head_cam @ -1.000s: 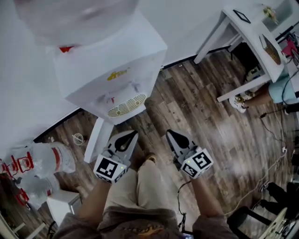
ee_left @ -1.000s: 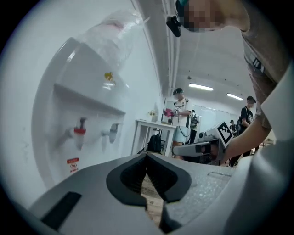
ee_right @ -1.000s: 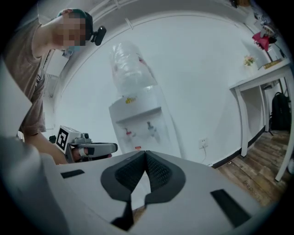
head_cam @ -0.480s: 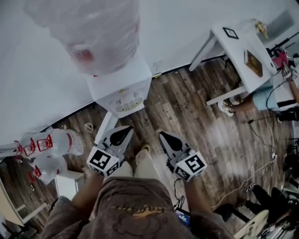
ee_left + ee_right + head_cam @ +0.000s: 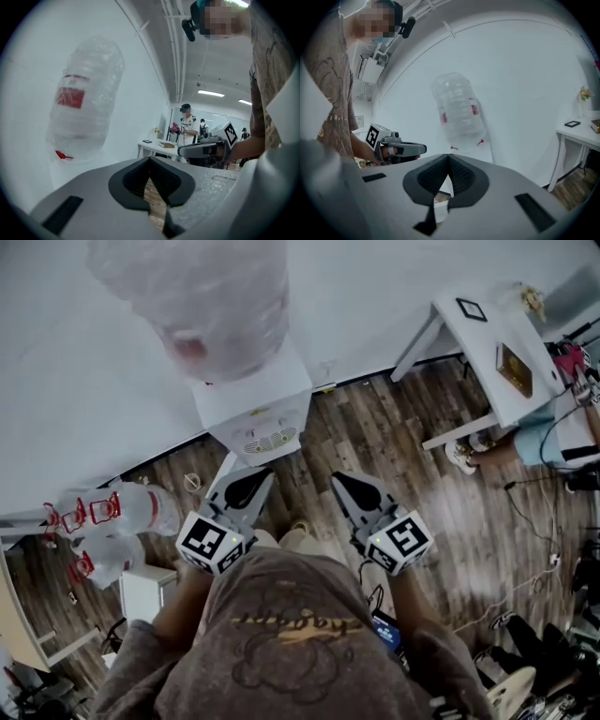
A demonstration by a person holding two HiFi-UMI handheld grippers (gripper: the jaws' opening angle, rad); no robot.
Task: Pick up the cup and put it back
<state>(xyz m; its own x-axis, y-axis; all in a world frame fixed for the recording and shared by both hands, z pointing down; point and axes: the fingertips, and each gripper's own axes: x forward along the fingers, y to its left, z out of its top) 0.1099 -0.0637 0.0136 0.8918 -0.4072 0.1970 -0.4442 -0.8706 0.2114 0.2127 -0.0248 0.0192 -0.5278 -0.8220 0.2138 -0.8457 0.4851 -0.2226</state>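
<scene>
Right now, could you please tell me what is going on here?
A person stands facing a water dispenser with a big bottle on top, holding a gripper in each hand. The left gripper and right gripper both point toward it, jaws shut with nothing between them. No cup is in view, so nothing is picked up yet.

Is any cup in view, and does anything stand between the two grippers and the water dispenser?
No cup shows in any view. The left gripper and right gripper, shut and empty, point toward the water dispenser; nothing visible stands between.
</scene>
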